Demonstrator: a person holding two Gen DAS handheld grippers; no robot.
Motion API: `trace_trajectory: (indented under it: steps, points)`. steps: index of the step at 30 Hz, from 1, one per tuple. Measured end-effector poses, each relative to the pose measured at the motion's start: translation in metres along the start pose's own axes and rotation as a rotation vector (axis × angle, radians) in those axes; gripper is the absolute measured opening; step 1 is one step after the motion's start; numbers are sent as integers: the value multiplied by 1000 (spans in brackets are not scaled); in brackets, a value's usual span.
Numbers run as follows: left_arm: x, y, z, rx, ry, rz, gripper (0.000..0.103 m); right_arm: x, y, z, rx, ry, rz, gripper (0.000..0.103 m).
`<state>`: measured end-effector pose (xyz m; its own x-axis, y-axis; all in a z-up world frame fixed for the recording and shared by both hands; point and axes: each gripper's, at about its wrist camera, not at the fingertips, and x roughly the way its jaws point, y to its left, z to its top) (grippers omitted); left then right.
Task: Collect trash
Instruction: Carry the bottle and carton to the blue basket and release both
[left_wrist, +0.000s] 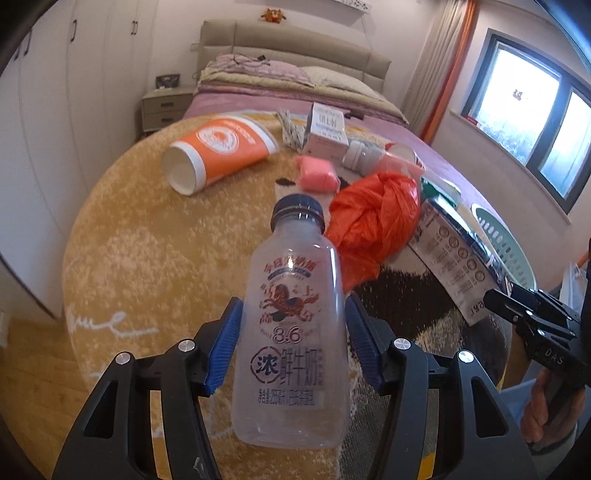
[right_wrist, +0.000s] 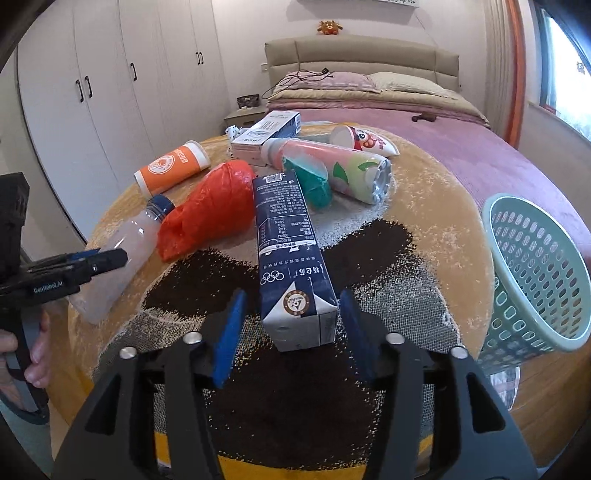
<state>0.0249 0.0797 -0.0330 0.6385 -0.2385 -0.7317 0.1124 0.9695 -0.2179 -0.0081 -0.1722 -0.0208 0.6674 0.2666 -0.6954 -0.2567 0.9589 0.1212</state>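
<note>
My left tool (left_wrist: 291, 332) straddles the clear milk bottle (left_wrist: 291, 321) on the round rug (left_wrist: 147, 240); whether its pads press, I cannot tell. My right tool (right_wrist: 291, 325) stands apart around the blue carton (right_wrist: 291, 258). The basket (right_wrist: 535, 273) is cut off at the right edge.

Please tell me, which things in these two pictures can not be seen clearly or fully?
- Basket: right wrist view, cut off at the right edge; its inside is not visible.
- Clear bottle: left wrist view, whether the left claw pads press it is unclear.
- Milk carton: left wrist view, blurred, print unreadable.
- Green bag: right wrist view, partly hidden behind the carton.
- Orange bag: contents hidden, it is tied.
</note>
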Motion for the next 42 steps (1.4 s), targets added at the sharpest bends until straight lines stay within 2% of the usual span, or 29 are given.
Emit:
trace_trajectory:
  steps: [4,9,14,15,16,17,24,33,42]
  points:
    - [6,-3,-10,1,31,31,64,6,1,0,2,9,13,54]
    - [6,-3,-22,-16,38,29,64,16,-1,2,37,23,46,54]
    - [3,-4,-25,-38,20,15,53,20,-7,5,79,21,66,54]
    - [2,-3,-26,-44,12,14,53,21,-7,6,82,20,64,51]
    - [-1,-3,-27,-52,-2,11,53,21,-7,7,79,20,67,38]
    - [-3,-3,-27,-57,-14,5,53,21,-6,8,73,20,73,38]
    - [-35,-1,-18,-105,-143,-122,53,-3,8,13,16,-83,43,34]
    - [-49,-27,1,-53,-208,-168,53,-42,7,29,4,-199,20,34]
    - [-39,-79,32,43,-235,-228,53,-79,-45,41,93,-298,-81,34]
